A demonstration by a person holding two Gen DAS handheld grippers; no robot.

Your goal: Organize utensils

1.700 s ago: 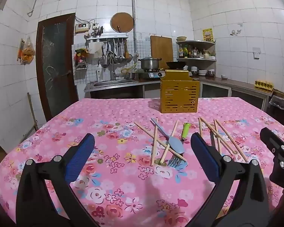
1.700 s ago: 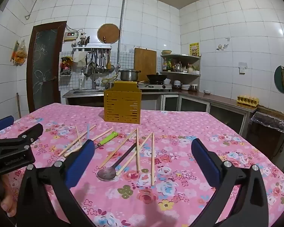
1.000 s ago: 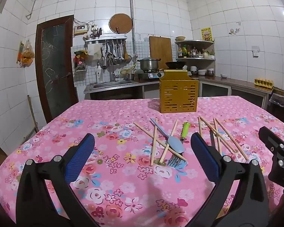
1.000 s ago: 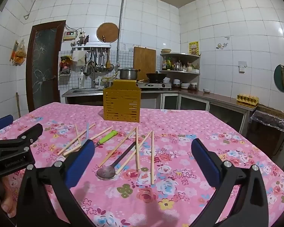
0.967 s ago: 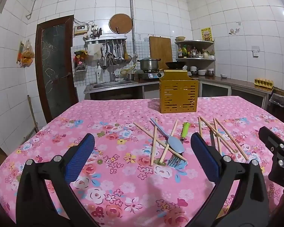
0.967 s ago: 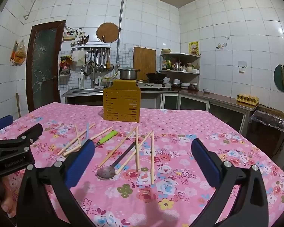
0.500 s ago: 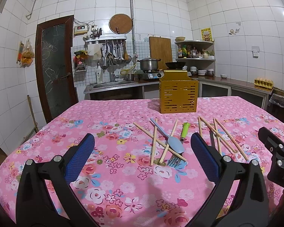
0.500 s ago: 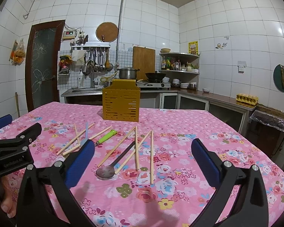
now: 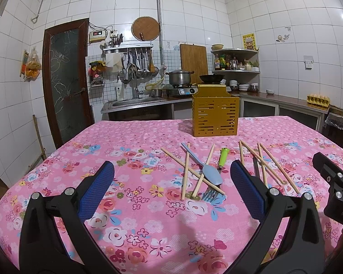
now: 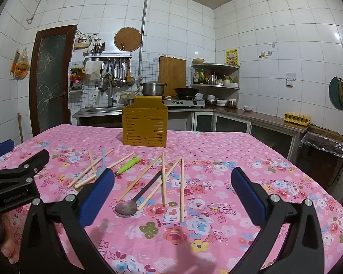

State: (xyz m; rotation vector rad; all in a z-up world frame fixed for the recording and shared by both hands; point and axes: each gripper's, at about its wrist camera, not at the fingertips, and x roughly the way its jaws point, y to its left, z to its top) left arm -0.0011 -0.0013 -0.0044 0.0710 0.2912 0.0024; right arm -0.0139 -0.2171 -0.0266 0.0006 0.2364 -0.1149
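A yellow slotted utensil holder (image 9: 215,115) (image 10: 144,125) stands upright at the far middle of the table. Before it lie a light blue spoon (image 9: 204,167), a green-handled fork (image 9: 217,173) (image 10: 127,166), a dark spoon (image 10: 139,194) and several wooden chopsticks (image 9: 261,163) (image 10: 163,178), scattered and crossing. My left gripper (image 9: 171,187) is open and empty, above the near table, short of the blue spoon. My right gripper (image 10: 171,194) is open and empty, just short of the dark spoon.
The table has a pink flowered cloth (image 9: 137,137). Behind it run a counter with a sink (image 9: 135,101), a stove with a pot (image 9: 179,77) and a wok, and corner shelves (image 10: 215,75). A door (image 9: 67,77) is at the back left.
Both grippers have stayed open and almost still. The right view has shifted very slightly. The utensils have not moved.
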